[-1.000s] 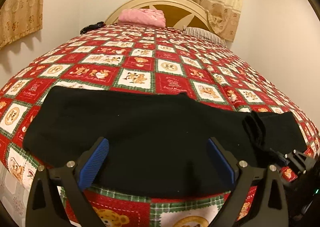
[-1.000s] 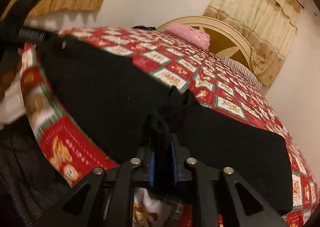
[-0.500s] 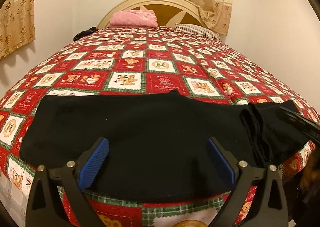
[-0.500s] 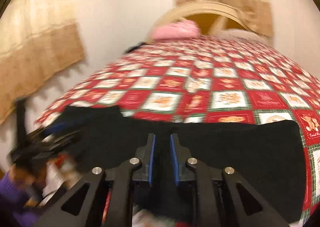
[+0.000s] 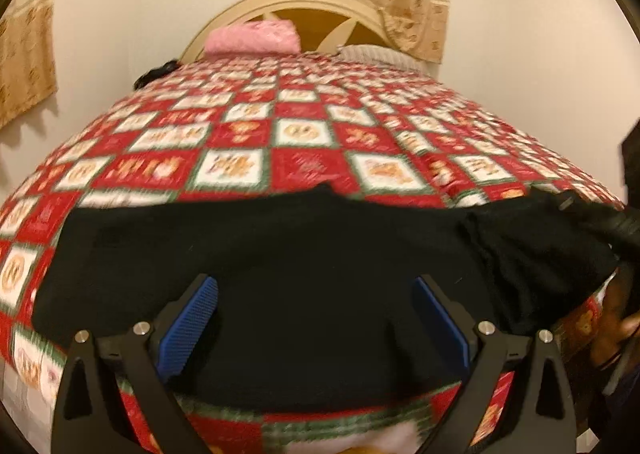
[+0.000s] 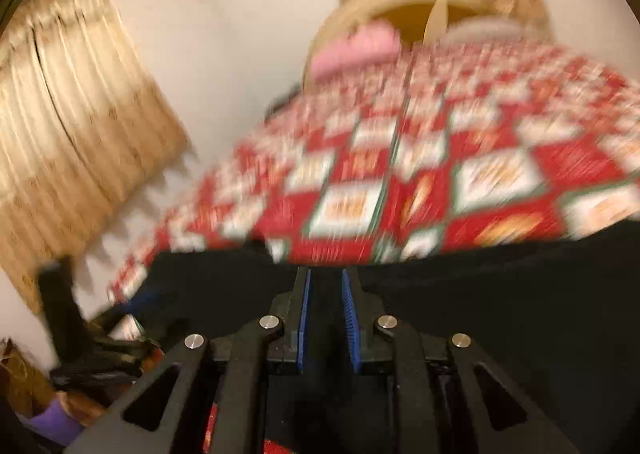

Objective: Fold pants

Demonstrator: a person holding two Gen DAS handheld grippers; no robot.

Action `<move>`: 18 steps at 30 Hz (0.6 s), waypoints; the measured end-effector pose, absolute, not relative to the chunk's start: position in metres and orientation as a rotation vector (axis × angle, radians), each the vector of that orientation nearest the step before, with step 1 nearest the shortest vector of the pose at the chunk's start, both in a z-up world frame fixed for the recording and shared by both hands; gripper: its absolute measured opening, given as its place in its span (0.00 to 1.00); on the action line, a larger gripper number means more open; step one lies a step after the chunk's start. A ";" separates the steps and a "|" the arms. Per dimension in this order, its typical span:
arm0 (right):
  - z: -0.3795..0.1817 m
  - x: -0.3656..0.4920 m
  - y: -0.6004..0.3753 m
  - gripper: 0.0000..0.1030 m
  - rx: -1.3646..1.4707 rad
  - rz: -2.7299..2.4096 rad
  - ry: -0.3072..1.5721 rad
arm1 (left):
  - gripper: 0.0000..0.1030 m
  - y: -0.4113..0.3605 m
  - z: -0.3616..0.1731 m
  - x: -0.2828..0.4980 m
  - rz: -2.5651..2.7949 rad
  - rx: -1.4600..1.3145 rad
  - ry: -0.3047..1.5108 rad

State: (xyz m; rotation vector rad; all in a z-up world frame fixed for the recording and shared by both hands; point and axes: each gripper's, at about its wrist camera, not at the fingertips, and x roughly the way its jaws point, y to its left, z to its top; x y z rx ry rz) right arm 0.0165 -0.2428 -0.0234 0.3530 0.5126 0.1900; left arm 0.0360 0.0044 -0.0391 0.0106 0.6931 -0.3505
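The black pants (image 5: 304, 254) lie flat across the near edge of the bed, with a bunched fold (image 5: 504, 250) at their right end. My left gripper (image 5: 312, 318) is open, its blue pads wide apart just above the middle of the pants. In the right wrist view, which is blurred, my right gripper (image 6: 325, 294) has its blue pads close together with a narrow gap and nothing between them, over the pants (image 6: 480, 294). The right gripper's dark frame (image 5: 608, 222) shows at the right edge of the left wrist view.
The bed has a red, white and green checked bedspread (image 5: 304, 134). A pink folded item (image 5: 252, 39) and a striped pillow (image 5: 380, 56) lie by the cream headboard (image 5: 320, 2). Curtains (image 6: 68, 126) hang on the left wall. A person's hand (image 5: 616, 330) is at the right.
My right gripper has let go of the bunched pants fold and swung left over the pants. My left gripper has stayed open over the middle of the pants.
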 end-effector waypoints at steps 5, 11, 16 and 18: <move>-0.009 -0.019 -0.303 0.18 0.311 -0.049 0.501 | 0.97 -0.044 -0.023 0.042 -0.485 0.048 0.653; -0.045 -0.009 -0.343 0.18 0.380 -0.159 0.632 | 0.97 -0.115 -0.028 0.043 -0.591 0.104 0.659; -0.065 -0.007 -0.359 0.17 0.537 -0.130 0.580 | 0.98 -0.146 -0.064 0.047 -0.591 0.159 0.816; -0.063 -0.008 -0.357 0.17 0.535 -0.138 0.577 | 0.98 -0.145 -0.061 0.042 -0.589 0.160 0.786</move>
